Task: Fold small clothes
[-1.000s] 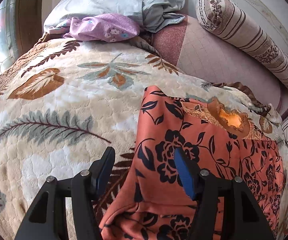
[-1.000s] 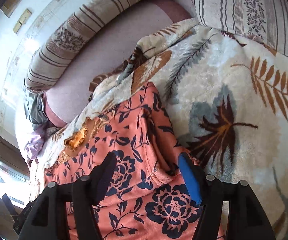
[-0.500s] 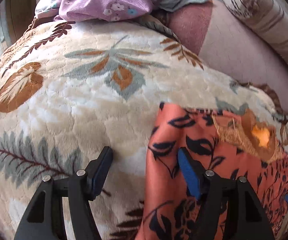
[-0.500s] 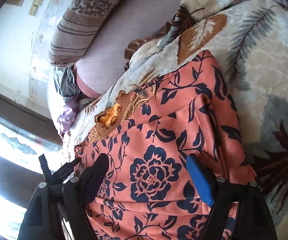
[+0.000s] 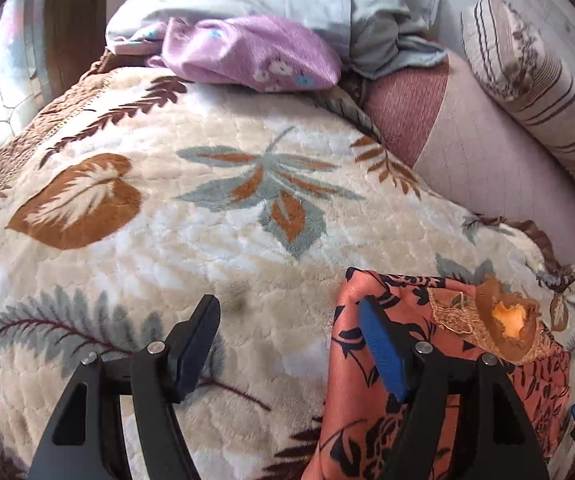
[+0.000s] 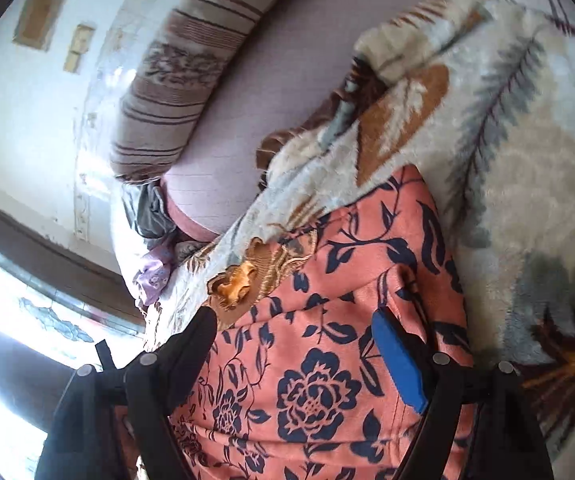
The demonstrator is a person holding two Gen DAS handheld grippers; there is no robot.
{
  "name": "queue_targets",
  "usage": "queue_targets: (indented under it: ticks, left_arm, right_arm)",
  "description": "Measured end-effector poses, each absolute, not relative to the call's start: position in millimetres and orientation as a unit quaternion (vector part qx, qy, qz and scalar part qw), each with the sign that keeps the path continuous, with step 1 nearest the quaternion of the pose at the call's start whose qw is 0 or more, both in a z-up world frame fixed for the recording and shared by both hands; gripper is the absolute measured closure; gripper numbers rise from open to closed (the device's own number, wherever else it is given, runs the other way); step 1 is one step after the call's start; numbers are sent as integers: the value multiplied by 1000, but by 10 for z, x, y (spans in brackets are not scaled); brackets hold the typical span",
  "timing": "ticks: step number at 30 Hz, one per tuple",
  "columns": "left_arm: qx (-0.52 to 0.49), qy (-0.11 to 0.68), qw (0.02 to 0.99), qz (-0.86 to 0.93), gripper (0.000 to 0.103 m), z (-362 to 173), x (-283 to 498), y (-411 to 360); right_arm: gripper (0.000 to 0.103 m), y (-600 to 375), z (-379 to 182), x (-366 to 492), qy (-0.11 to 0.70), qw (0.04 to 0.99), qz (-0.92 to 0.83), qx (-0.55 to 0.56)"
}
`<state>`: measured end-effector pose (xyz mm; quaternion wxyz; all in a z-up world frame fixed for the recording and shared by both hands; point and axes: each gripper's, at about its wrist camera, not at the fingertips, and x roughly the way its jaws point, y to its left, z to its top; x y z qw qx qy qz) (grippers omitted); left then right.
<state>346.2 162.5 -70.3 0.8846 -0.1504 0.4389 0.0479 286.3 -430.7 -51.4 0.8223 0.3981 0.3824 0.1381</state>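
Observation:
An orange garment [image 5: 403,296] with a dark floral print and a gold embroidered neckline [image 5: 503,320] lies flat on the leaf-pattern blanket [image 5: 207,240]. My left gripper [image 5: 285,304] hovers at the garment's left edge. Its jaws are opening, with only blanket between them, and the blue pad [image 5: 383,352] is over the garment's corner. In the right wrist view the garment [image 6: 319,384] fills the bottom centre. My right gripper [image 6: 293,314] stands open above it and grips nothing.
A purple flowered cloth [image 5: 255,52] and a grey-blue cloth [image 5: 327,0] are heaped at the blanket's far end. A striped bolster [image 5: 539,80] lies along the wall on a pink sheet [image 5: 487,168]. A bright window [image 6: 15,320] is at the left.
My left gripper slid left off the garment onto the blanket and its jaws widened. My right gripper let the garment's edge go, widened, and now looks across the garment's middle.

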Motion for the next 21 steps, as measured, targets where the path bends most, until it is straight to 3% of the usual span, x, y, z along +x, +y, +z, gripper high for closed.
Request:
queue_targets:
  ticks: [9,15,21]
  left_arm:
    - [-164,425,890,-16,29,-368,1537,2006]
    - [-180,474,860,-58,29,-647,397,1988]
    - [-202,540,815,-55,29,-1088,-67,1893]
  right_arm:
    - [21,-4287,-221,1271,444,825,116,331]
    - [21,-4446,-524,308,526,782,87,323]
    - [21,-4434,-732,-123,569,753,80,320]
